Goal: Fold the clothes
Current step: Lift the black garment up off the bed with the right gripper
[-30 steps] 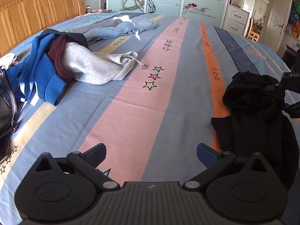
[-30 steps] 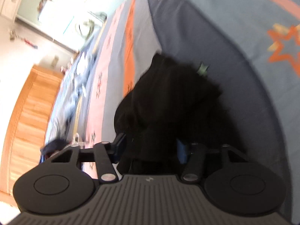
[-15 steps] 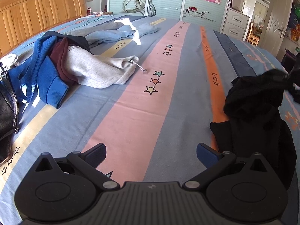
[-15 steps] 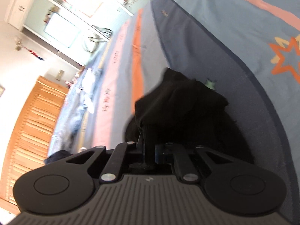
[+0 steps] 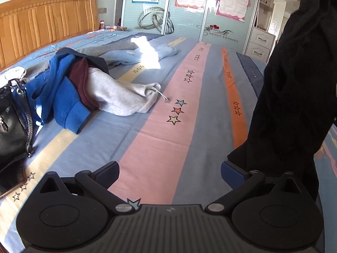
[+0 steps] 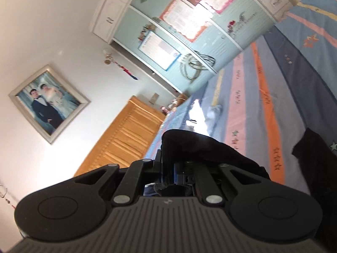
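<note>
Risen off the bed (image 5: 147, 147) since a second ago: right tongs (image 6: 168, 175), clenched on black garment (image 5: 294, 97), hanging at right, lower edge just beside left tongs (image 5: 169, 171), spread wide, grasping nothing. Farther left, heaped clothes pile (image 5: 88, 88) beside black handbag (image 5: 12, 122).

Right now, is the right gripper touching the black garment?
Touching. The right wrist view shows the right gripper shut on a fold of the black garment, which bunches over its fingers. The left wrist view shows the garment hanging above the bed.
</note>
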